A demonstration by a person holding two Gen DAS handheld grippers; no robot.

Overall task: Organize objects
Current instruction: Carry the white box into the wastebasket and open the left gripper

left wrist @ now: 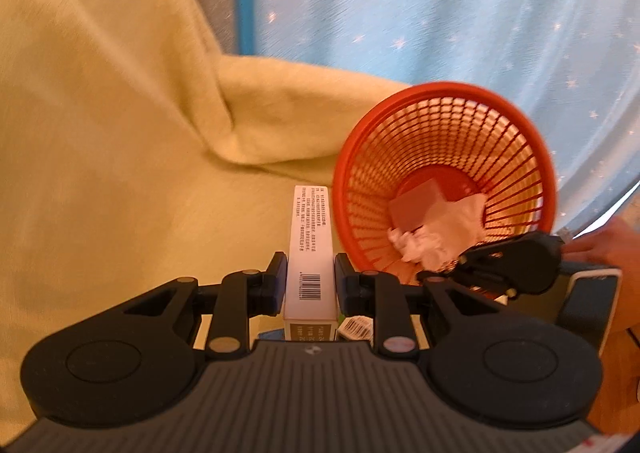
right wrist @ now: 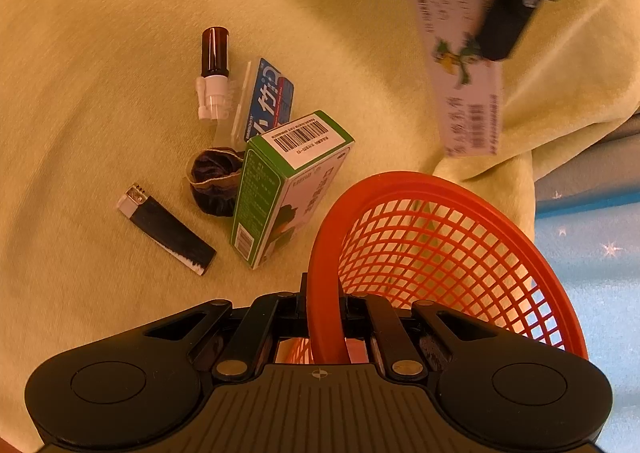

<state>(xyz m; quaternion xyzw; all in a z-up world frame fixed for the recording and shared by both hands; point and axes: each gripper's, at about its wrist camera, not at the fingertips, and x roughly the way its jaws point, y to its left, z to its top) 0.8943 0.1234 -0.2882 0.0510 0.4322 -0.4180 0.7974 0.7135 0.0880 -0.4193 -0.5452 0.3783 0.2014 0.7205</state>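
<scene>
The red plastic mesh basket (right wrist: 440, 253), tilted, is pinched at its near rim by the right gripper (right wrist: 324, 305); a small box and crumpled tissue already lie inside. A long white carton (left wrist: 310, 253) is clamped in the left gripper (left wrist: 310, 281), just left of the basket. A green box (right wrist: 280, 189), brown bottle (right wrist: 214, 53) and lighter (right wrist: 168, 229) are left on the yellow blanket (right wrist: 100, 113).

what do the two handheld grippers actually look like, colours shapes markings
Both the left gripper and right gripper are matte black plastic: a ribbed grey-black body, two round side lobes with disc insets, linkage arms with silver rivets, and a small crosshair mark at centre. The left gripper's finger pads look dark blue. No cables or sleeves show.
</scene>
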